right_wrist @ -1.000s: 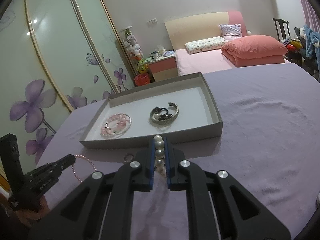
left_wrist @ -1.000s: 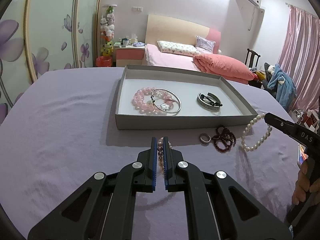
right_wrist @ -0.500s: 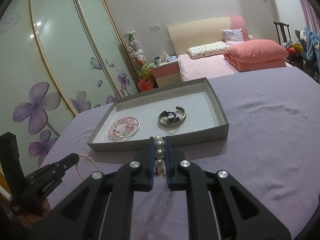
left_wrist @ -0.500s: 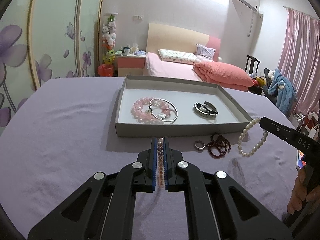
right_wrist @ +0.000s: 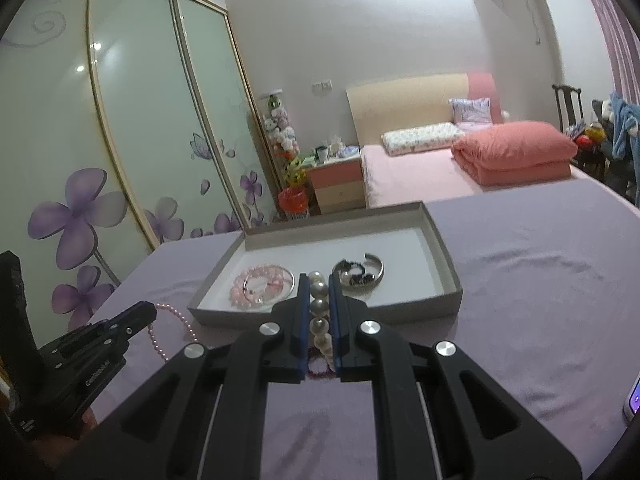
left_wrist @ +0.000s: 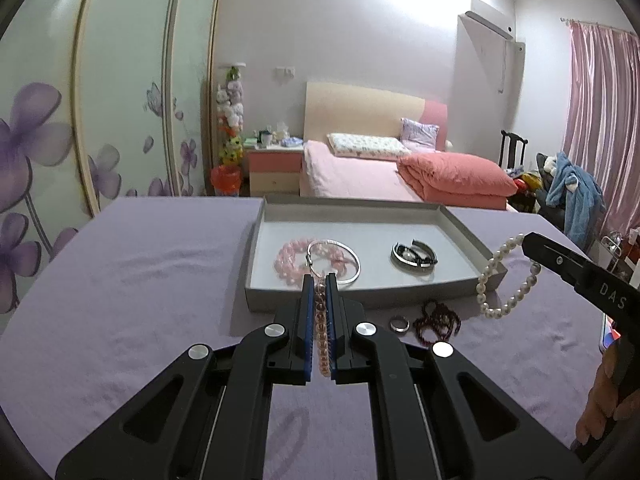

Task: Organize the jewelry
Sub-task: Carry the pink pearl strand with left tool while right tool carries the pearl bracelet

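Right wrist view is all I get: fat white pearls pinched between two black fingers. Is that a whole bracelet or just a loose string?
Observer: A whole bracelet. In the left wrist view the white pearl bracelet hangs as a closed loop from the right gripper, by the near right corner of the tray.
Operator: Is anything lying outside the tray that I can't see?
Observer: Yes, a silver ring lies on the purple cloth, in front of the tray.
Operator: Just that?
Observer: Right beside the ring lies a bunched dark red bead bracelet.
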`<state>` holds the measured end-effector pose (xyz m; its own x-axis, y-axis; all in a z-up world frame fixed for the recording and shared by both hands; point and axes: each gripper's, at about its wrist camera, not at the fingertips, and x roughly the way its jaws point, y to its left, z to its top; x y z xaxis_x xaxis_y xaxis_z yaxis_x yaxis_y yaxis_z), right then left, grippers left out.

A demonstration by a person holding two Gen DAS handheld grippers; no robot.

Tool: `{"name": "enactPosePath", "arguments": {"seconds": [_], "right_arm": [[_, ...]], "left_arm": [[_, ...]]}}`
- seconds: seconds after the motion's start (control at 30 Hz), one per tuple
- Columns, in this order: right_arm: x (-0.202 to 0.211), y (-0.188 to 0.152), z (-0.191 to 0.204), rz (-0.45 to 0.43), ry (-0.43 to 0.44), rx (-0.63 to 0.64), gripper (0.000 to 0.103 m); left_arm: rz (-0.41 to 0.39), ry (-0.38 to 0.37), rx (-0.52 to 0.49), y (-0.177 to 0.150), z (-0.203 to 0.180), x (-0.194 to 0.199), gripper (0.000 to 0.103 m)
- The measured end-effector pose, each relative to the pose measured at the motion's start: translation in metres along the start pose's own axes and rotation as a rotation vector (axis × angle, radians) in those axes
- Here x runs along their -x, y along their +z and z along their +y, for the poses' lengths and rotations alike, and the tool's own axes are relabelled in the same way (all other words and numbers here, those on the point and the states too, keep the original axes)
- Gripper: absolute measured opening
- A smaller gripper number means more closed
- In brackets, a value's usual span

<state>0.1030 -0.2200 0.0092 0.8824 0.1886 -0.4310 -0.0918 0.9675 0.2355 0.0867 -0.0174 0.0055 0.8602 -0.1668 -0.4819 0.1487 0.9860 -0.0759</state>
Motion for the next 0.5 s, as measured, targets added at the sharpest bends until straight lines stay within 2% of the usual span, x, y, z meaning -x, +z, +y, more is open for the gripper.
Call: {"name": "enactPosePath", "arguments": {"seconds": [0.23,0.5], "right_arm": [[0.009,0.007,0.017,-0.085,-0.029,0.064,0.010],[0.017,0.017,0.029,-0.165,-0.057,0.100,0.010]], "left_arm": [[-0.068,0.022,-0.025,0.007,-0.011,0.007,0.006],[-0.109,0.028,-0.035,0.013,-0.018,0.009,0.006]]}}
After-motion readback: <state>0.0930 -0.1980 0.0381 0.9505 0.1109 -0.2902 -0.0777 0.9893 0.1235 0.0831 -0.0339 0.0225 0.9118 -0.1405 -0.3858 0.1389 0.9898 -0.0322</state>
